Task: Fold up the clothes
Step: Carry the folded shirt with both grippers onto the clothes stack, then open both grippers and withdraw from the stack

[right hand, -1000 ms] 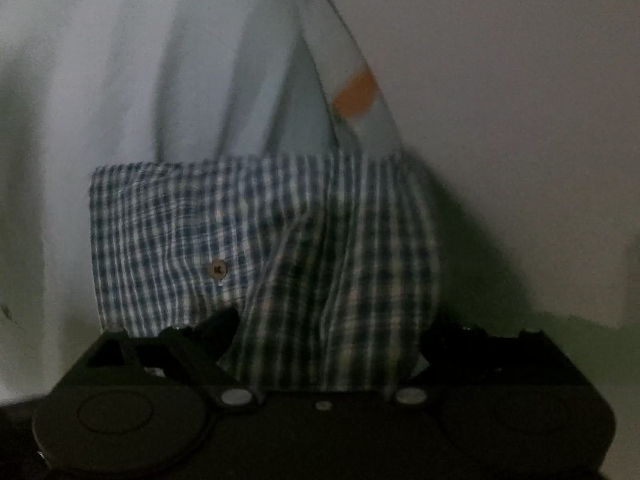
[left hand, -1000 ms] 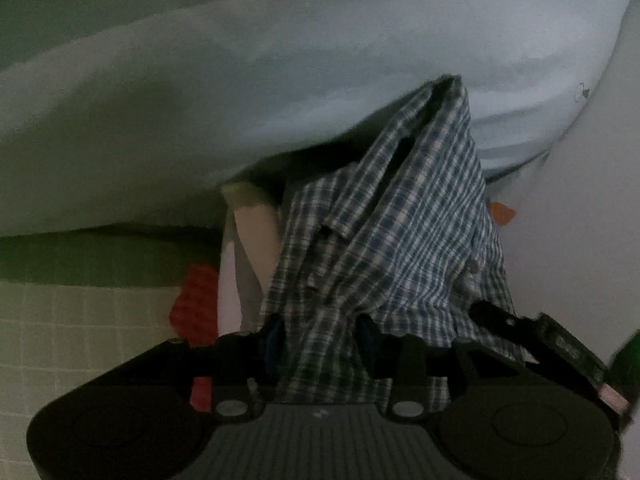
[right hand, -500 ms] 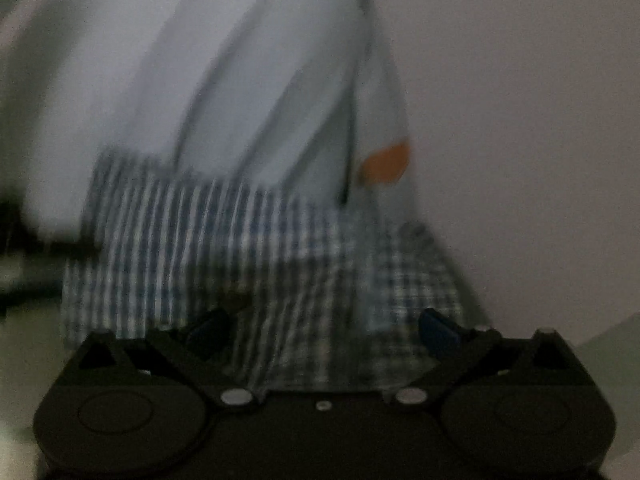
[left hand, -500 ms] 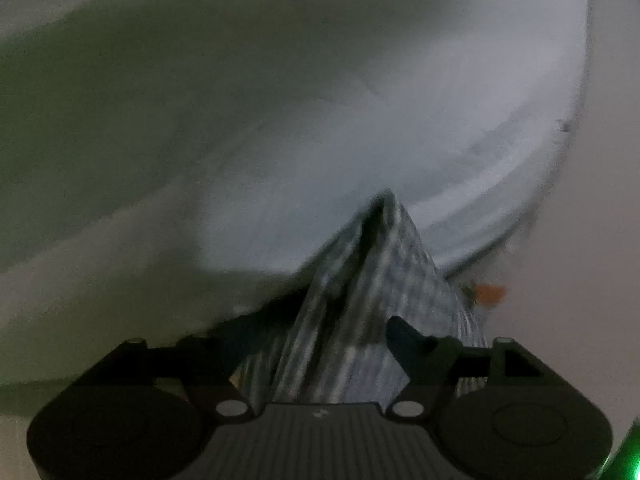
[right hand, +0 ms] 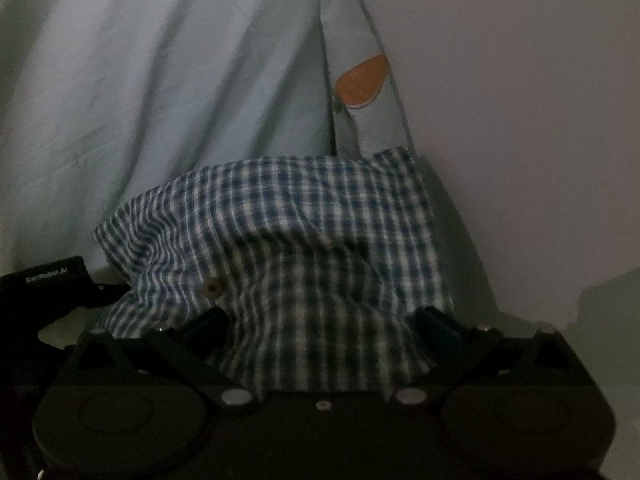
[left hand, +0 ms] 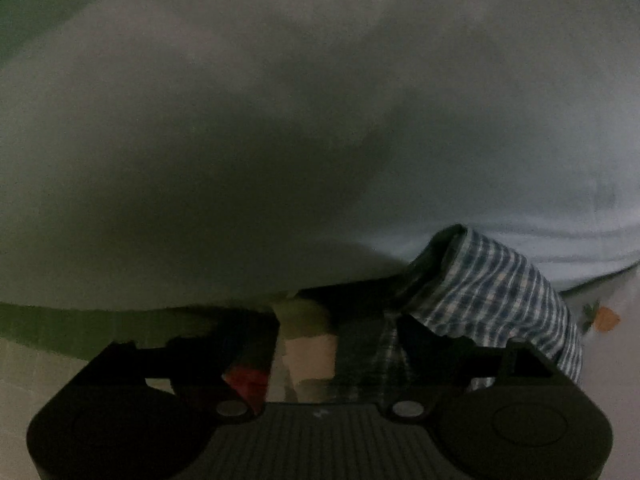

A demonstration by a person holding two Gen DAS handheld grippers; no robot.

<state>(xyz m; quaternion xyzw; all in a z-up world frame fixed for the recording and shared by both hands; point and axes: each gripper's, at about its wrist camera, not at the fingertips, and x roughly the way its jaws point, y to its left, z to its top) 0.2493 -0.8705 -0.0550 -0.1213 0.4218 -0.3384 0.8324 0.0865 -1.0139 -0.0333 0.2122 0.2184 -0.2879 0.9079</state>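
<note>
**Two claws lifting a checked shirt for a fold**

A blue-and-white checked cotton shirt [right hand: 280, 248] is hanging bunched in front of a pale blue sheet [right hand: 160, 100]. The right claw [right hand: 320, 324] is pinching its buttoned edge, apparently so the cloth drapes. The left claw [left hand: 320, 344] is standing spread, with shirt fabric [left hand: 492, 292] lying against its right finger.

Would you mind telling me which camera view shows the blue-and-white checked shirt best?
The right wrist view: the blue-and-white checked shirt fills the centre, wide and rumpled, with a brown button visible. The left wrist view shows only a narrow bunched fold at lower right, in dim light.
</note>
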